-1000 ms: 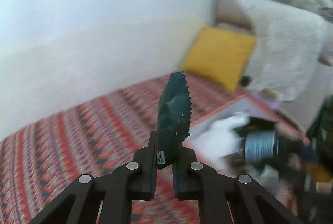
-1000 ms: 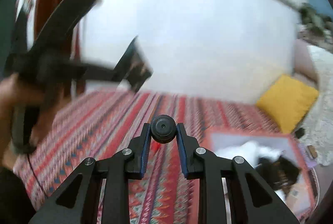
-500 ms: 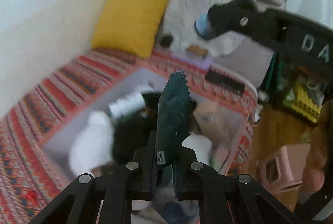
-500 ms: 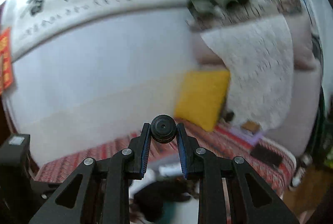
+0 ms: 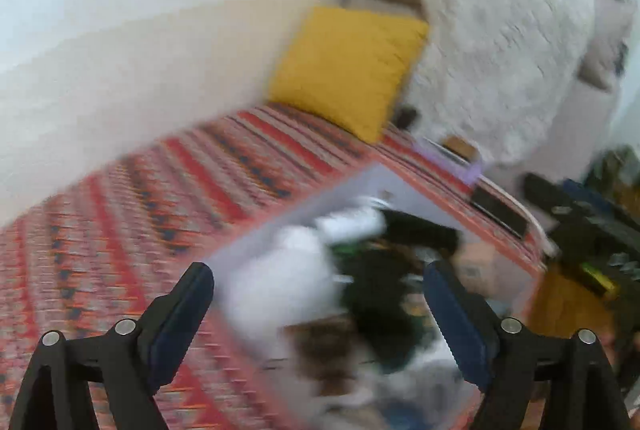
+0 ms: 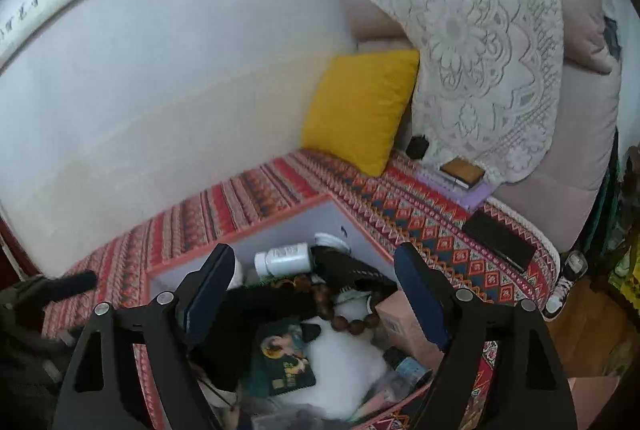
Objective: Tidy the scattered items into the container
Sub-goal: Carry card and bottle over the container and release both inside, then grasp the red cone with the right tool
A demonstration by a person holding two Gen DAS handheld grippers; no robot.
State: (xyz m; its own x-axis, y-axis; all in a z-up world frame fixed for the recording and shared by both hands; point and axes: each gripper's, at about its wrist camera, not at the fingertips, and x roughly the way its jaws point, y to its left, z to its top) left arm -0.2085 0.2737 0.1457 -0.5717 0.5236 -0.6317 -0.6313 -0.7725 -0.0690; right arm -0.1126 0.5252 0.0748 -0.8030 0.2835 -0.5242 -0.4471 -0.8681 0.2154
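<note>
The left gripper (image 5: 318, 294) has its jaws spread wide, nothing between the blue-padded fingers (image 5: 456, 314), and its view is smeared with motion blur. The right gripper (image 6: 316, 280) is likewise spread wide and empty, tilted downward, its own view sharp. Neither gripper touches the other.
</note>
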